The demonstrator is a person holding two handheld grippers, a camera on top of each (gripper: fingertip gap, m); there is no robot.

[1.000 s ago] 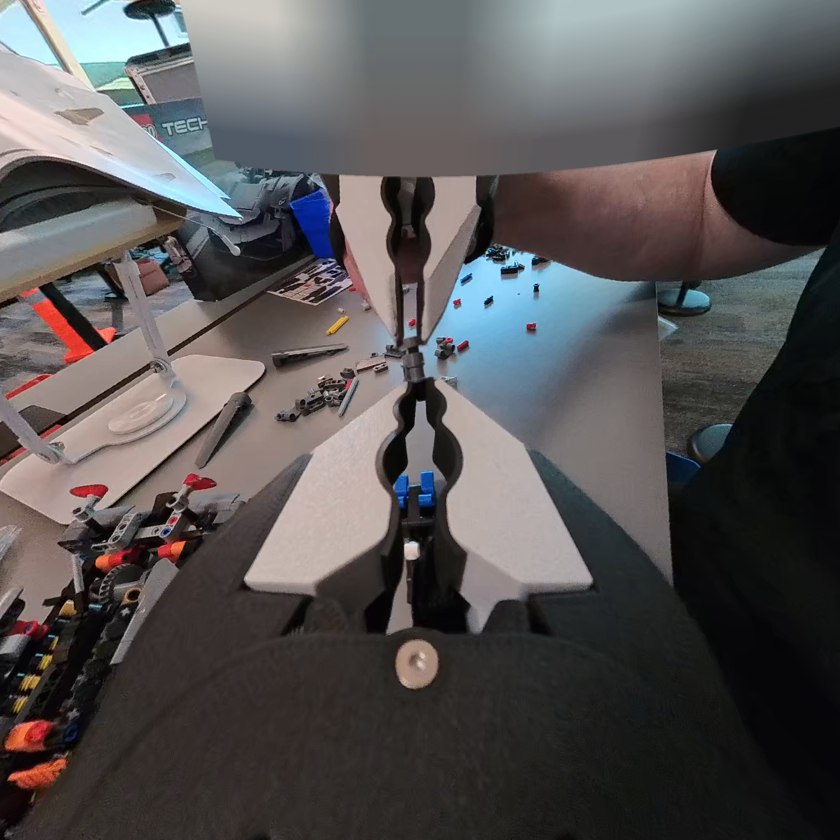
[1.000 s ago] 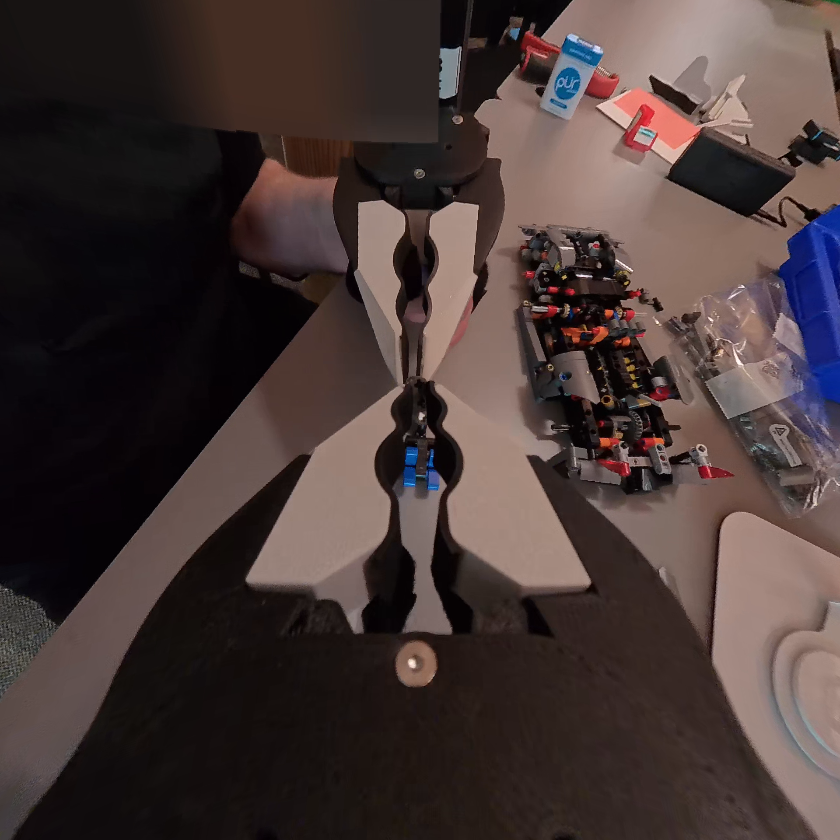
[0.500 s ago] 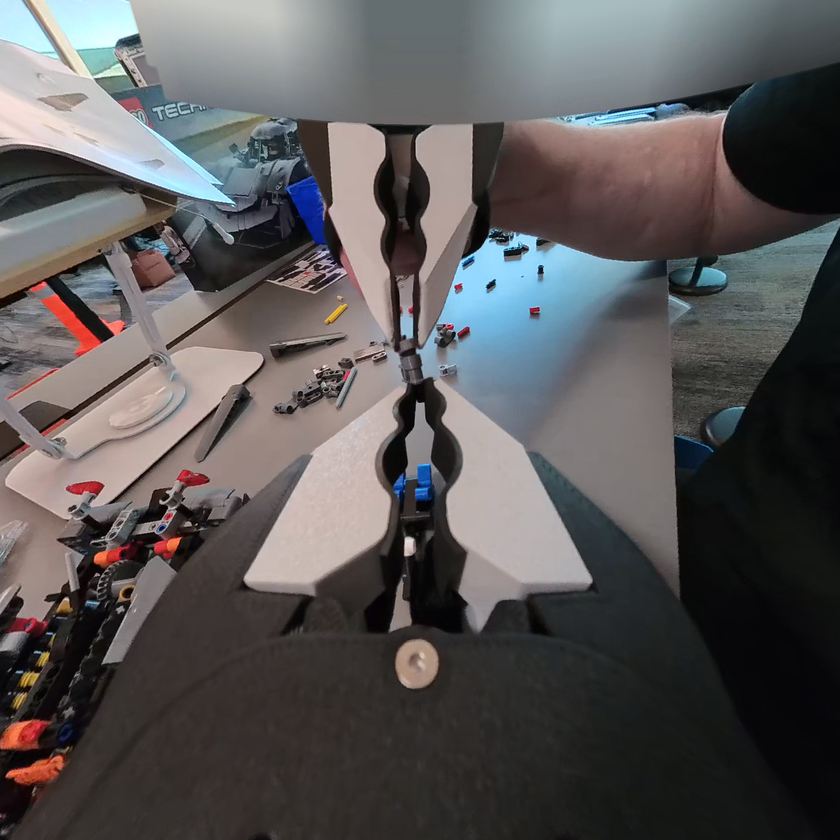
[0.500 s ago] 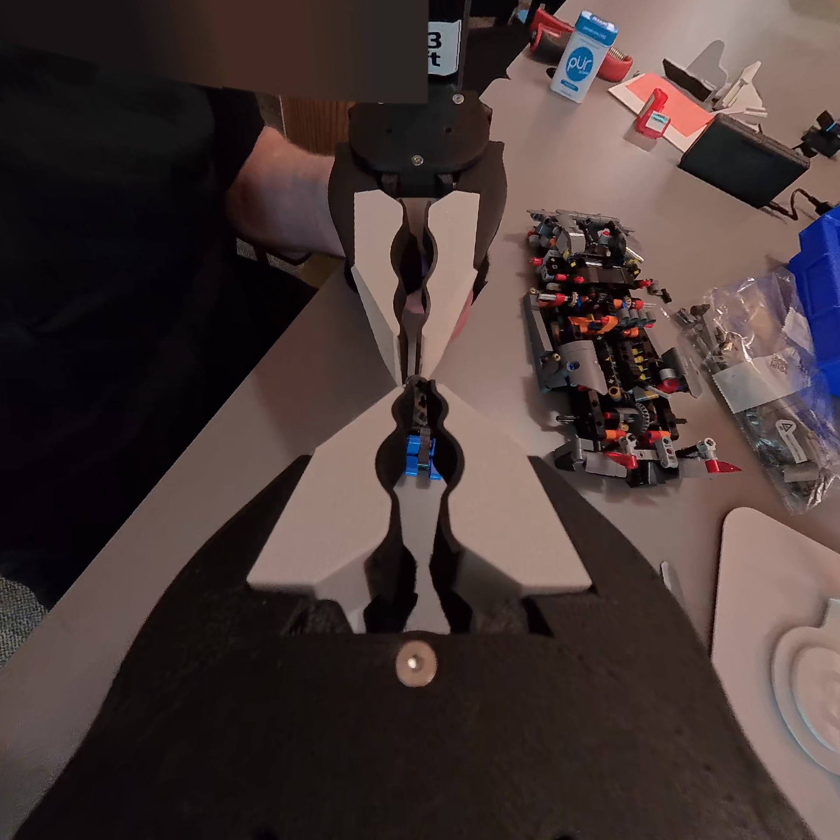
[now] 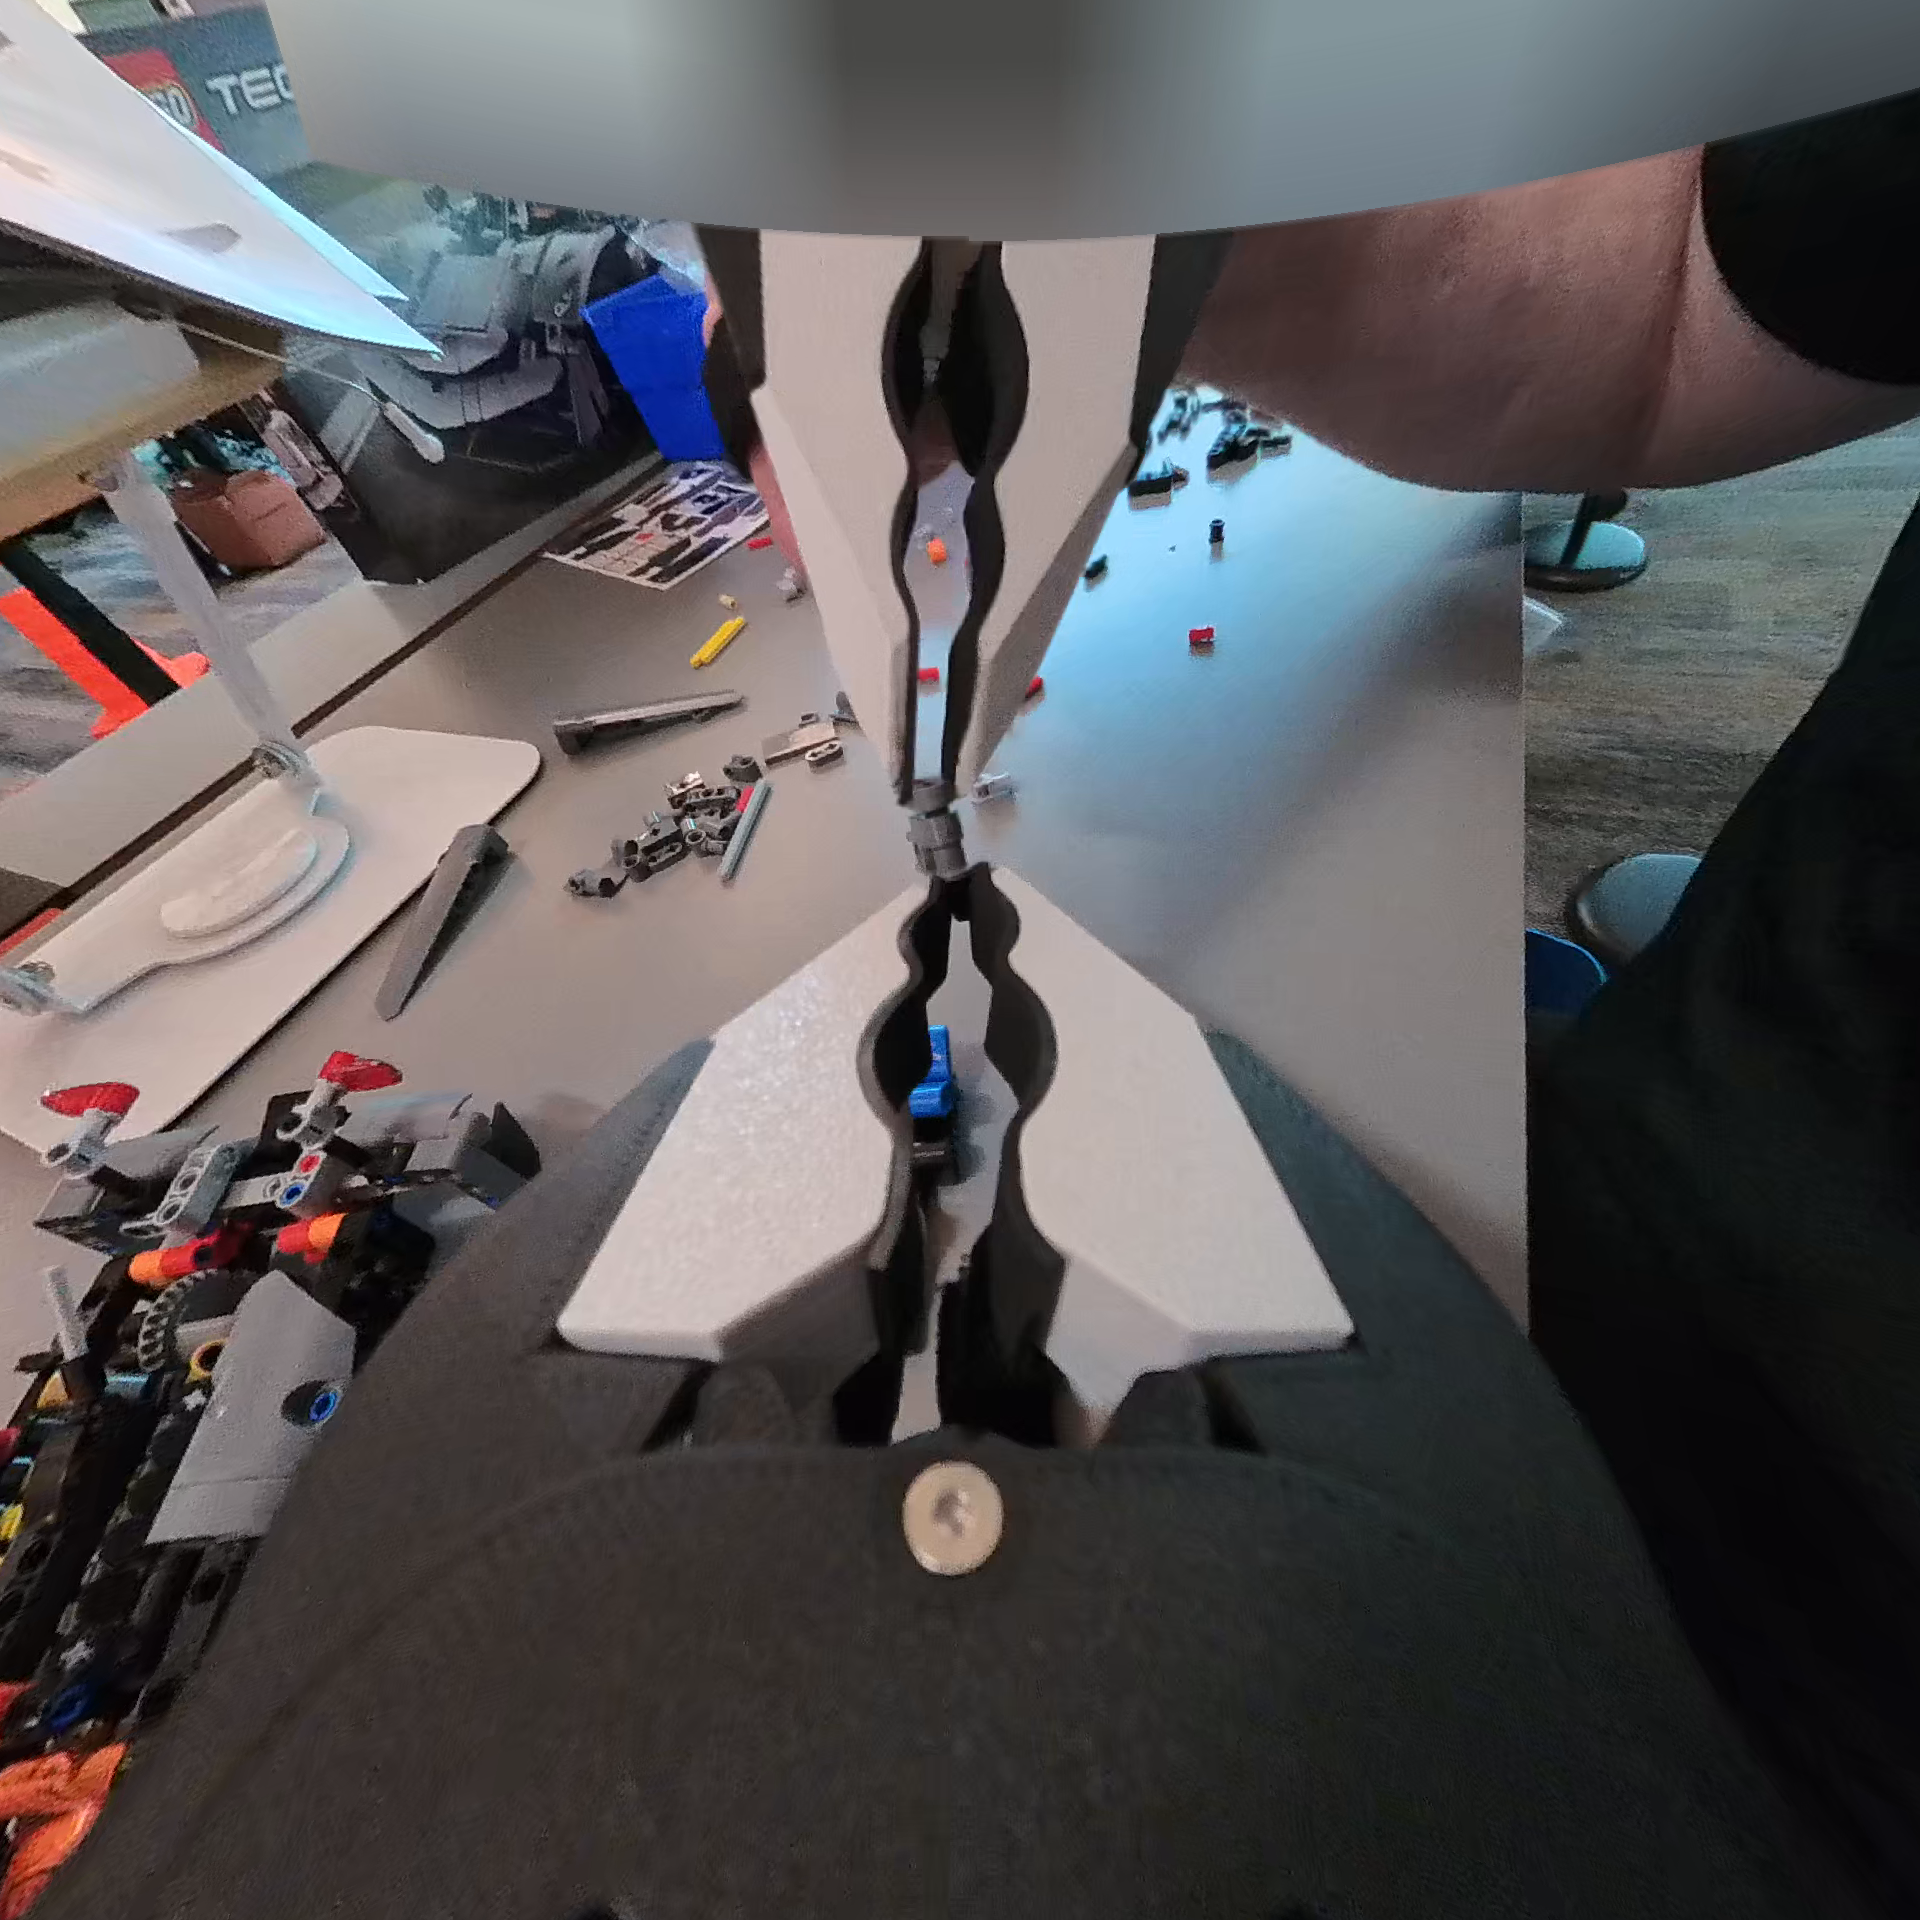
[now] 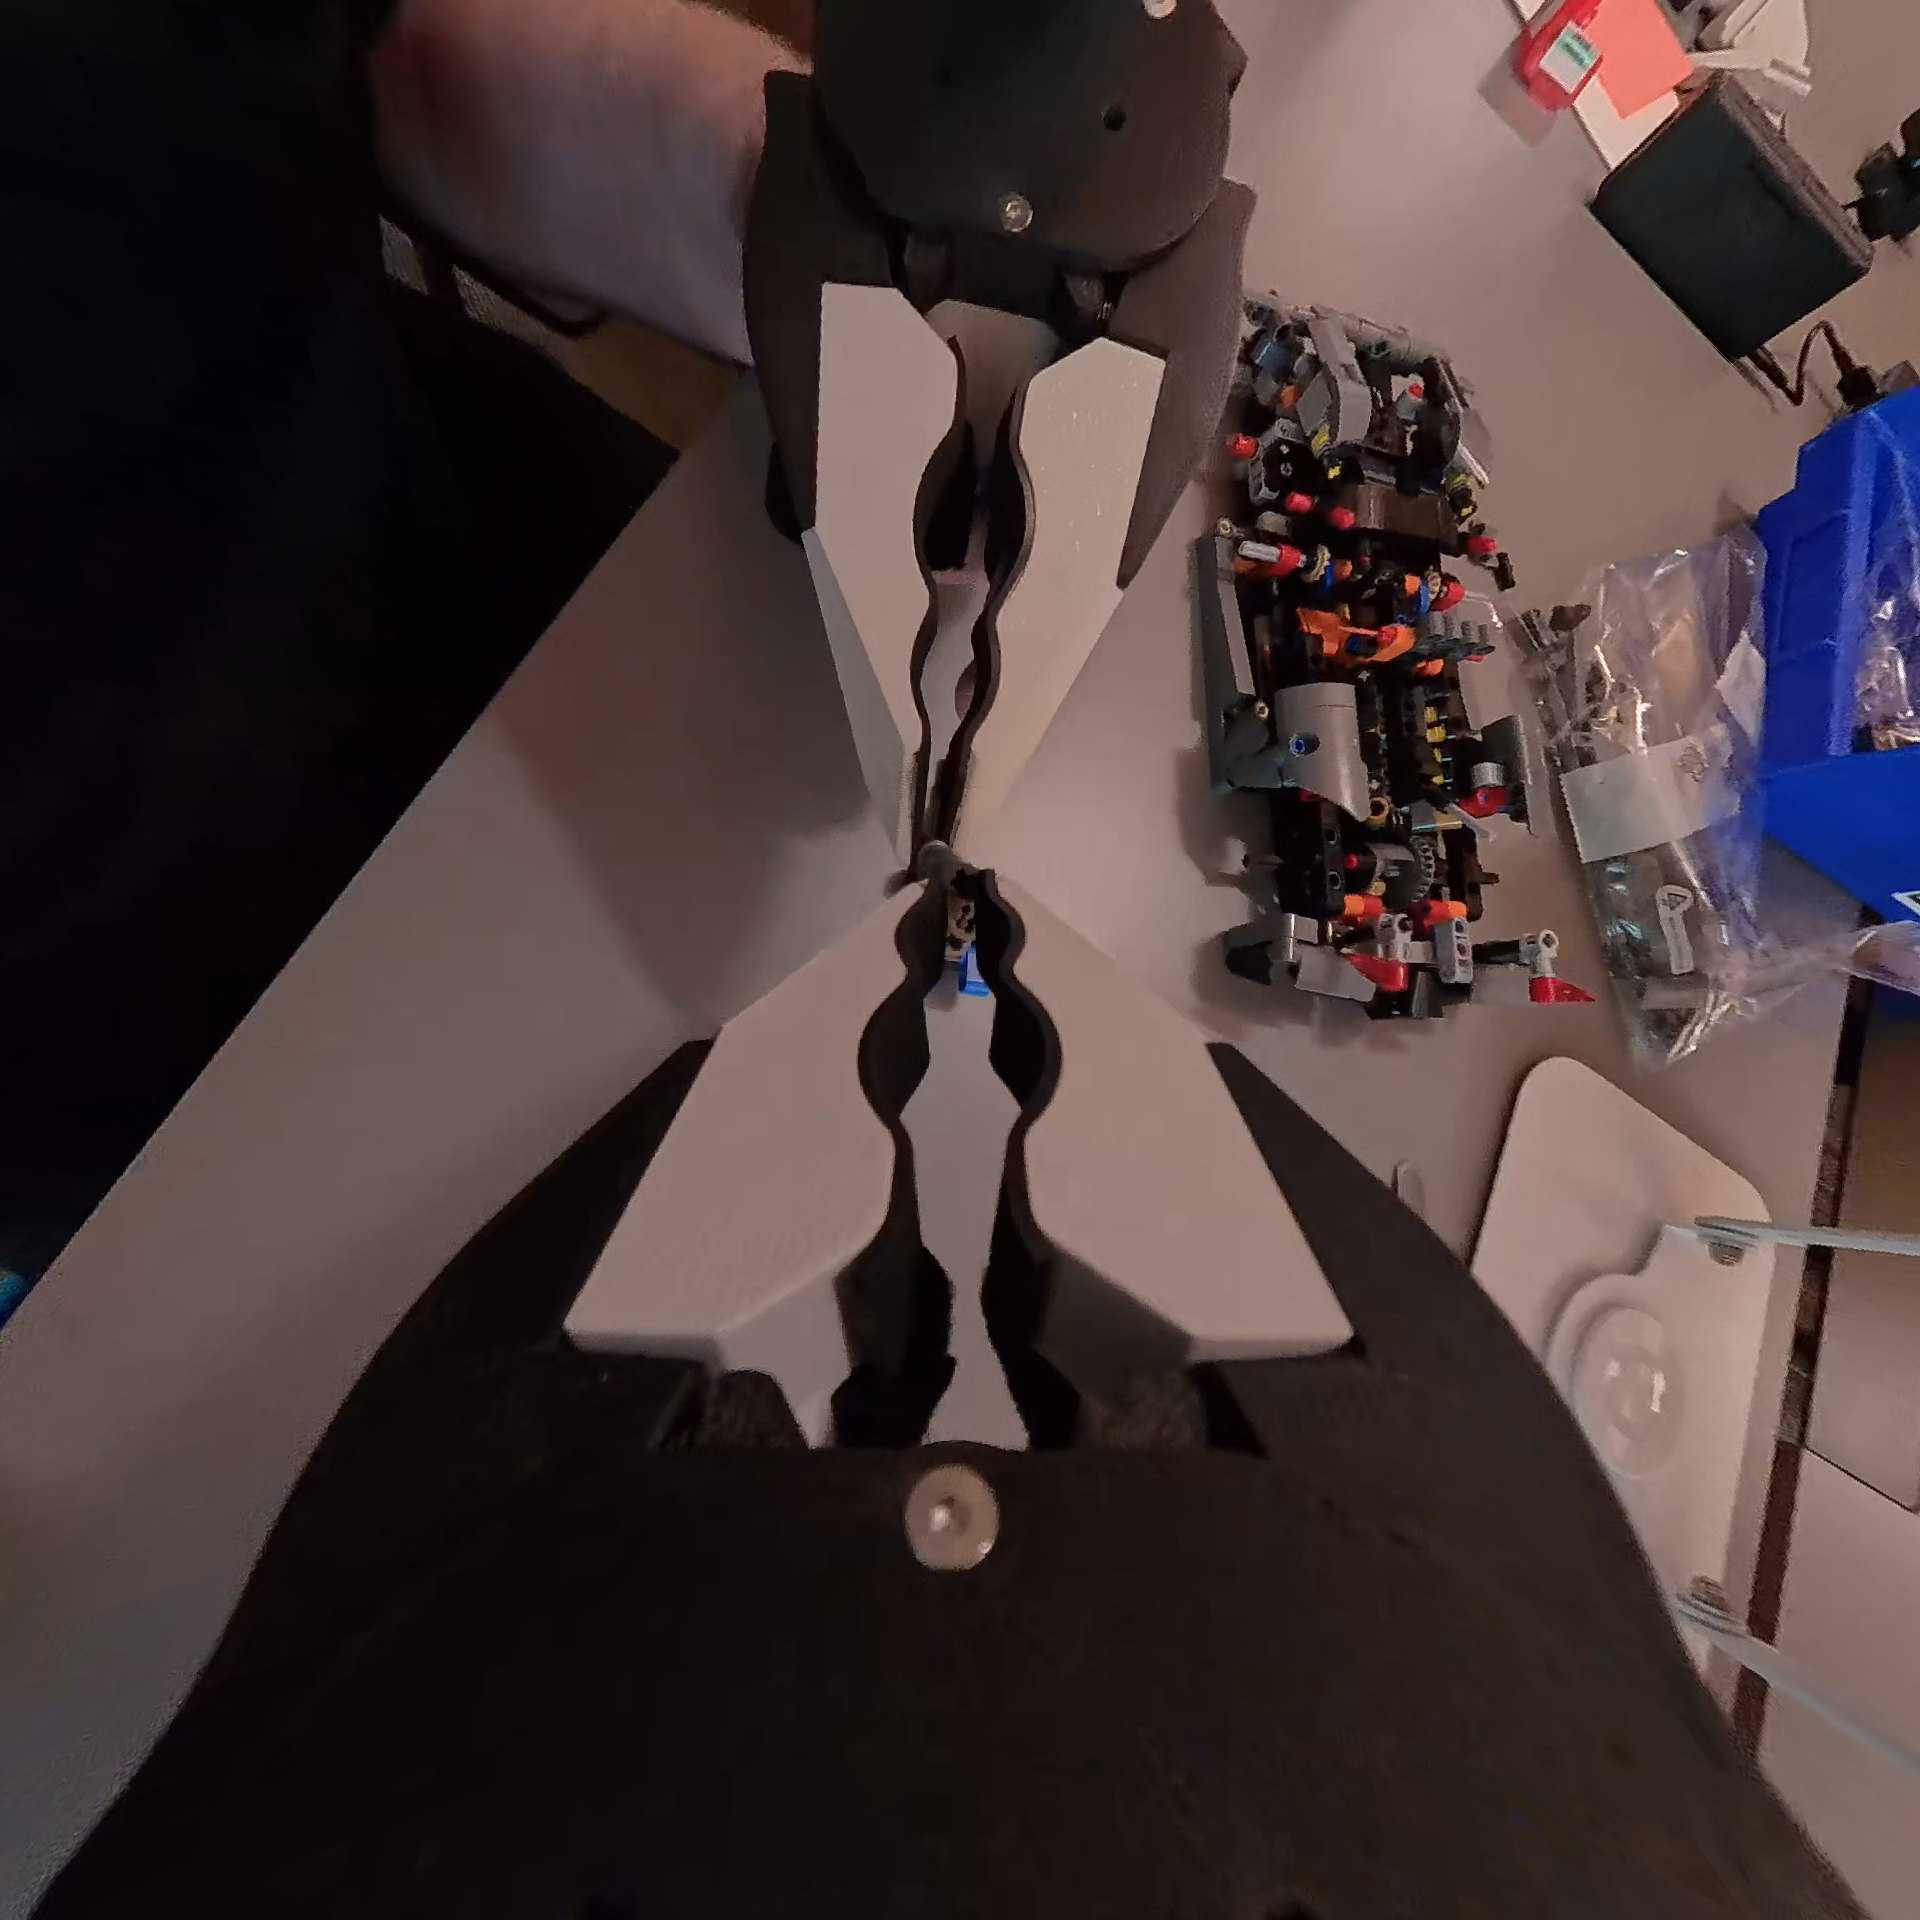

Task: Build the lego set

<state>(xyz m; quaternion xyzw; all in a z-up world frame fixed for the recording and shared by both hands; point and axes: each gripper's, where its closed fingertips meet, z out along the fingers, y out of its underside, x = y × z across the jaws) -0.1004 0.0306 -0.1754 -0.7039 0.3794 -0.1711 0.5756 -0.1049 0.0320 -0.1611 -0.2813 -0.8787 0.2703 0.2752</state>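
Overhead, both grippers tip to tip above the tabletop [image 6: 582, 883], left gripper [image 5: 951, 888] fingers closed on a black-and-blue lego piece [image 5: 932, 1091], right gripper [image 5: 928, 781] fingers pinching its small grey connector [image 5: 935, 831], seemingly joined, clear bag [image 6: 1662, 790] holding dark parts, blue bin [image 6: 1849, 665] beside it, half-built lego car [image 6: 1371, 707] lying nearby.

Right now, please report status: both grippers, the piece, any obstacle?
Left gripper shut on black-and-blue piece. Right gripper shut on small grey connector. Tips meeting above table. Nothing between.
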